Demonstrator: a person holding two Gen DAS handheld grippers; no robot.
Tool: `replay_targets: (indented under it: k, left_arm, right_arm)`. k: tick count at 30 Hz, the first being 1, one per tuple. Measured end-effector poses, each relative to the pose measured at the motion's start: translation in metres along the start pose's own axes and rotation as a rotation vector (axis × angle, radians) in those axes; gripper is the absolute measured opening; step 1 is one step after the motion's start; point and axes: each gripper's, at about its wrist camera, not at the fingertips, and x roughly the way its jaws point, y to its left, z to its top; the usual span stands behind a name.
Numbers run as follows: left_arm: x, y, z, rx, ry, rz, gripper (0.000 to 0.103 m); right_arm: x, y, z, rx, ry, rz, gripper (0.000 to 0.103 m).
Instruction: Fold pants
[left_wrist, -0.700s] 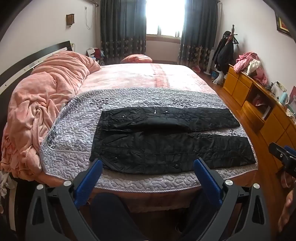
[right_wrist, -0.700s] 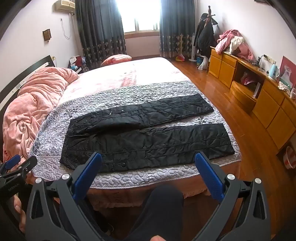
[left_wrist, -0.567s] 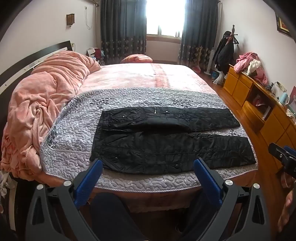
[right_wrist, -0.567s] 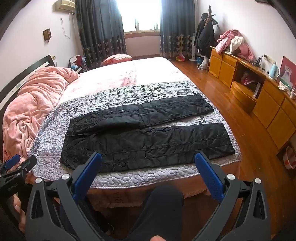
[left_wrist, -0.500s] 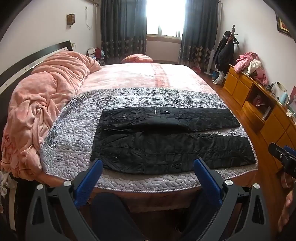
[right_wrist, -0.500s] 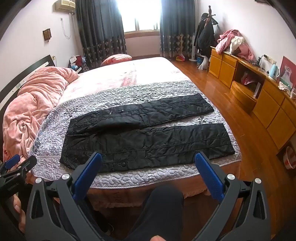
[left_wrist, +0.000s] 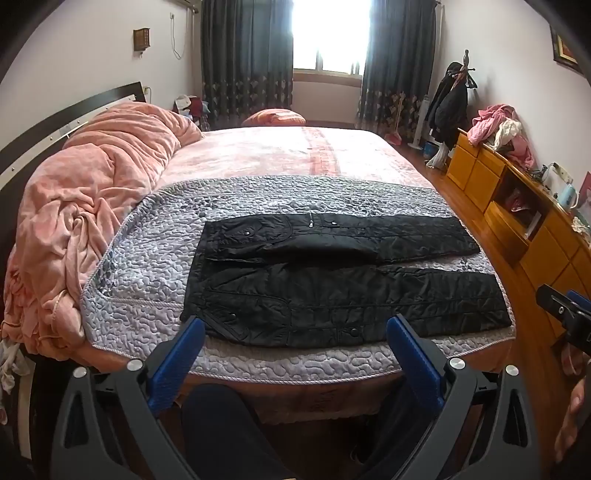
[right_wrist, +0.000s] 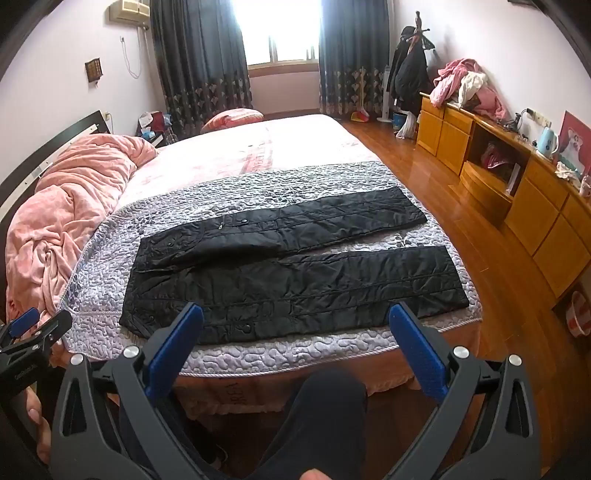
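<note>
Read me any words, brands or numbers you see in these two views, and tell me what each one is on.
Pink bedsheet: a line of printed letters, too blurred to read.
Bed skirt: sideways letters, not legible.
Left claw body: small white print, too small to read.
Black pants, red picture: no readable text.

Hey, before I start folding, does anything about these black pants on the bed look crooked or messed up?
Mostly fine: the black pants lie flat on the grey quilt. One oddity: the far leg angles away from the near leg, so the cuffs are splayed apart, and a fold bulges near the crotch. Both grippers are open, clear of the fabric.
</note>
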Motion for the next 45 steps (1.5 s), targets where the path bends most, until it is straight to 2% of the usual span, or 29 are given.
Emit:
replay_targets:
  k: [45]
  left_arm:
    - [-0.0043, 0.0065, 0.0040, 0.000, -0.002, 0.004, 0.099]
  right_arm:
    - [0.0017, -0.0021, 0.0024, 0.002, 0.005, -0.001, 0.101]
